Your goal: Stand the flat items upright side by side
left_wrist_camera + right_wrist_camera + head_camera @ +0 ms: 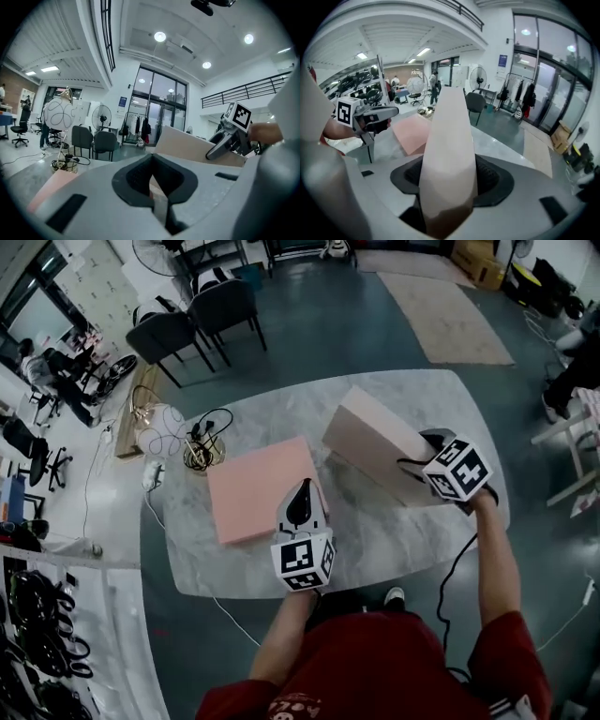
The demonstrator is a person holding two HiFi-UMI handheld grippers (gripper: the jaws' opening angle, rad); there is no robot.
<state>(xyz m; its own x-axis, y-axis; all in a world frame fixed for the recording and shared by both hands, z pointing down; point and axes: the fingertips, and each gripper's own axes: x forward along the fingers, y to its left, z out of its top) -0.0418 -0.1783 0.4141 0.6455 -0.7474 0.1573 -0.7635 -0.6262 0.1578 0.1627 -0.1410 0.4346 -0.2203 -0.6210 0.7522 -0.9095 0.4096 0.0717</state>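
Observation:
A beige board (375,442) stands tilted on its lower edge on the right half of the marble table (394,531). My right gripper (417,457) is shut on its near right end. In the right gripper view the beige board (447,136) fills the gap between the jaws of that gripper (449,187). A pink board (258,488) lies flat on the table's left half. My left gripper (301,498) hovers at its right edge, jaws together, nothing visibly between them. In the left gripper view the pink board (47,192) lies low left of the left gripper (154,187).
A coil of black cable (202,451) and loose white cord (164,432) lie at the table's far left corner. Dark chairs (202,315) stand beyond the table, a rug (445,315) lies further back, and white furniture (572,437) is at the right.

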